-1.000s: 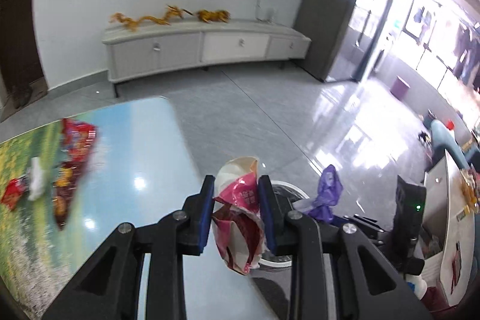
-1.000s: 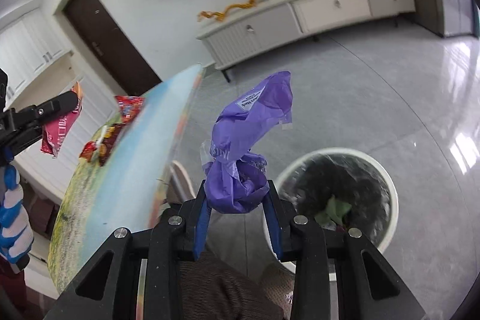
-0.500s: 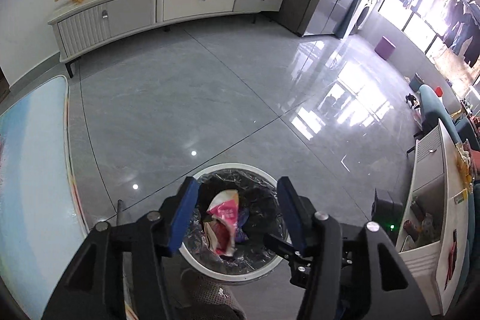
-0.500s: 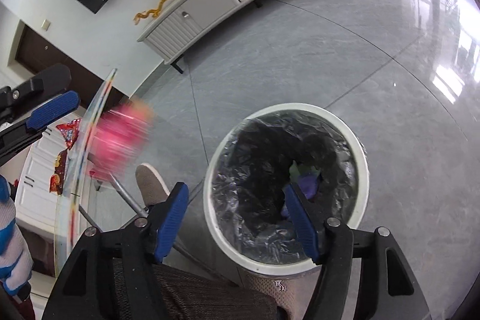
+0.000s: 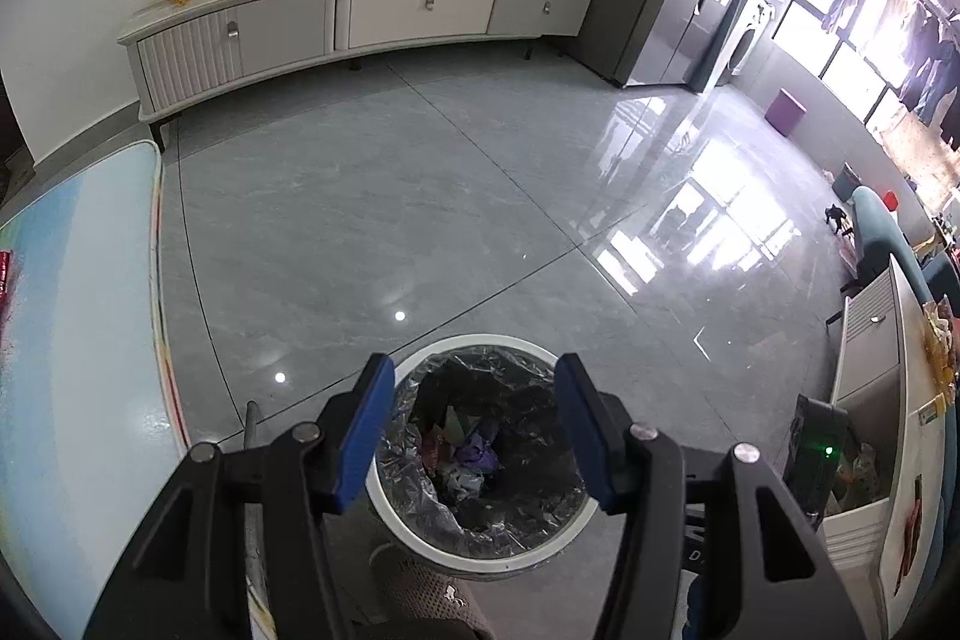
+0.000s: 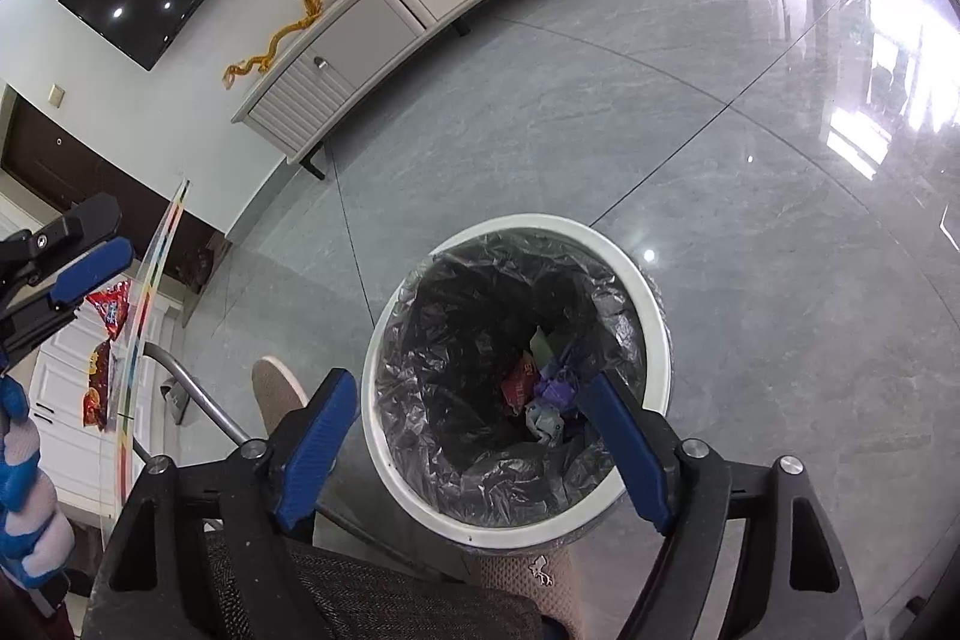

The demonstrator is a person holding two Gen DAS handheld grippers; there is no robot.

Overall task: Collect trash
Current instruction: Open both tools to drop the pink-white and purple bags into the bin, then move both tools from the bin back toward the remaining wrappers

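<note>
Directly below both pairs of tongs stands a round white bin (image 5: 420, 538) with a crinkled black liner, on a glossy grey tiled floor (image 5: 420, 196). Left tongs (image 5: 474, 433) are spread wide and hold nothing; the bin's mouth shows in the gap between their blue pads. Right tongs (image 6: 474, 445) are likewise spread wide and empty, framing the same bin (image 6: 657, 316) from above. Trash lies at the bottom of the liner: a crumpled purple wrapper (image 6: 555, 391), a red-pink wrapper (image 6: 519, 382) touching it, and a pale greyish scrap (image 6: 543, 421) just beside them. At the left edge of the right view, more red snack wrappers (image 6: 111, 307) lie on a table (image 6: 141, 316), well apart from the bin.
</note>
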